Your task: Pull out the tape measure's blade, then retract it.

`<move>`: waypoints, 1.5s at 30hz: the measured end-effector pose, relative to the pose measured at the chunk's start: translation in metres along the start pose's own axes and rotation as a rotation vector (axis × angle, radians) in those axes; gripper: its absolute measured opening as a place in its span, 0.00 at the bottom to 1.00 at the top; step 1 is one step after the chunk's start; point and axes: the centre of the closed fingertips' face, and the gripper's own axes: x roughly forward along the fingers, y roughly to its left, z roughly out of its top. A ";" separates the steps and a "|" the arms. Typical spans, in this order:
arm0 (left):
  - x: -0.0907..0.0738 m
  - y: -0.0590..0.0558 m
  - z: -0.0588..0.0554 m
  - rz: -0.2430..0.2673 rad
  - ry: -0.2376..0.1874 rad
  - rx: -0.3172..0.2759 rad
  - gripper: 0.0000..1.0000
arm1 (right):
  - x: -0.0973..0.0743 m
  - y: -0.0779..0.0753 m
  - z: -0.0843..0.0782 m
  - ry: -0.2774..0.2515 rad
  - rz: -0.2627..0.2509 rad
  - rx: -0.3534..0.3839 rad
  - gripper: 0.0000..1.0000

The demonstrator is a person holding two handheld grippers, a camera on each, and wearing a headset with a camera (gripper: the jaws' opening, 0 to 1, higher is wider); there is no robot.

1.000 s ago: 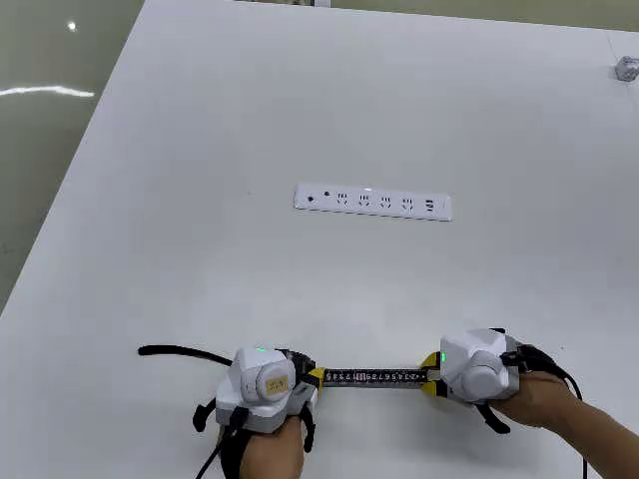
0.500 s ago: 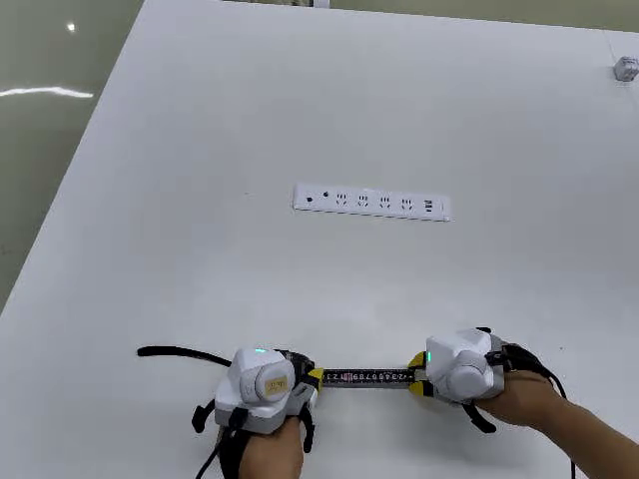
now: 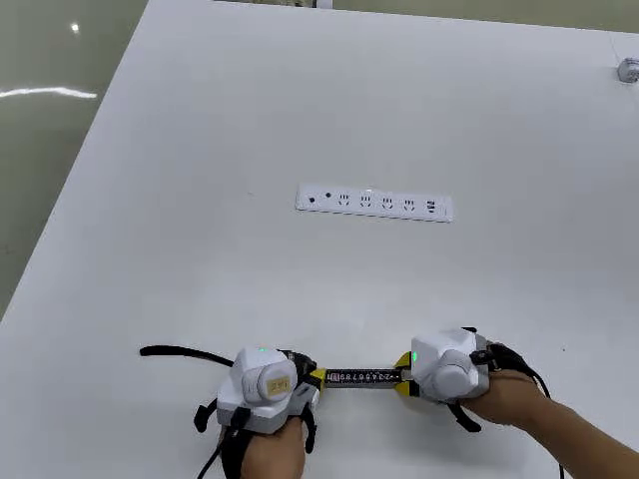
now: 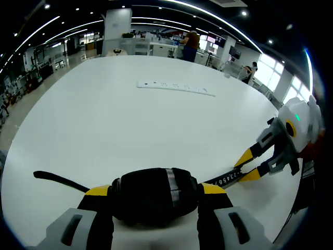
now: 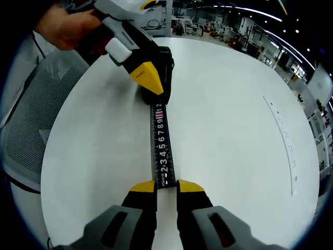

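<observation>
Left gripper (image 3: 312,377) jaws clamp the case (image 4: 154,191); right gripper (image 5: 166,186) jaws pinch the blade (image 5: 161,140) tip, with a short stretch out between both. Whether this is pulling or returning is unclear. Next, right should travel straight along the blade, grip firm.

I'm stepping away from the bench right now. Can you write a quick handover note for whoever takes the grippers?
Left gripper: fingers shut on the tape measure case, near the front edge of the table.
Right gripper: fingers shut on the tip of the blade.
Done: blade pulled out; its exposed length has shortened over the last second, so retraction looks under way.
Left: guide the tip back to the case, then release.
</observation>
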 end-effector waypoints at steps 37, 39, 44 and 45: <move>0.000 0.000 0.000 -0.008 -0.002 0.010 0.62 | 0.016 0.005 0.033 -0.058 -0.032 -0.020 0.13; 0.001 0.000 0.000 -0.008 -0.002 0.011 0.62 | 0.018 0.005 0.035 -0.063 -0.031 -0.021 0.12; 0.000 -0.001 0.000 -0.009 -0.001 0.013 0.62 | 0.021 0.006 0.042 -0.069 -0.030 -0.021 0.12; 0.000 -0.001 0.000 -0.009 -0.002 0.014 0.62 | 0.022 0.006 0.043 -0.071 -0.030 -0.022 0.12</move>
